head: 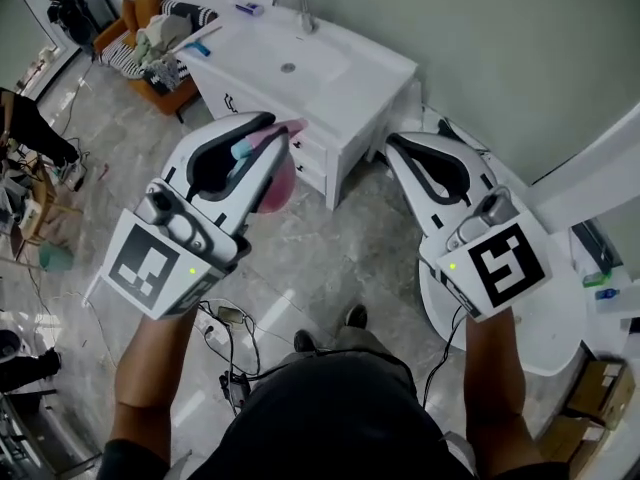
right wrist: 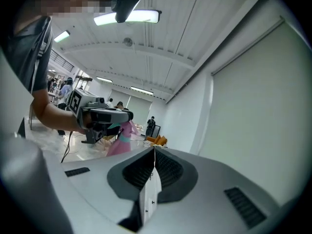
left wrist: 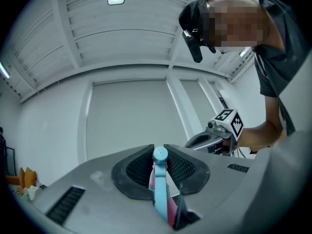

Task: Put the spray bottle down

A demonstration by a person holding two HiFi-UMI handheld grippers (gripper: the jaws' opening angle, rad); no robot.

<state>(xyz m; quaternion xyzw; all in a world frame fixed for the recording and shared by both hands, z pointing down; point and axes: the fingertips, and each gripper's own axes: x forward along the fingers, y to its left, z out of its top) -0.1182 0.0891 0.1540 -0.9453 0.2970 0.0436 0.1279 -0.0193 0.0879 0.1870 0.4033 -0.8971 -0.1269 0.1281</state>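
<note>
**Tiled Room With Vanity: Spray Bottle Held Short of the Worktop**

A grey tiled floor [head: 330, 258] meets a pale wall. A white vanity stands against that wall, and its worktop [head: 345, 83] carries a sink basin [head: 290, 65] and a faucet [head: 300, 8].

The left gripper [head: 275, 133] is clenched on the spray bottle [head: 278, 183]. Its jaws grip the blue trigger head, and the pink body hangs below them. Gripping at the head keeps the base free to be set down flat.

The bottle is in the air over the floor, just off the front edge of the worktop. It touches nothing else.

The right gripper [head: 395, 143] has its jaws closed, with a thin white sheet [right wrist: 148, 191] pinched between them. It is held near the right front corner of the worktop, well apart from the bottle.

Open room:
- The bare strip to the right of the basin appears the widest landing area.
- The front edge and the corner call for clearance on approach, and the faucet stands at the back edge.
</note>
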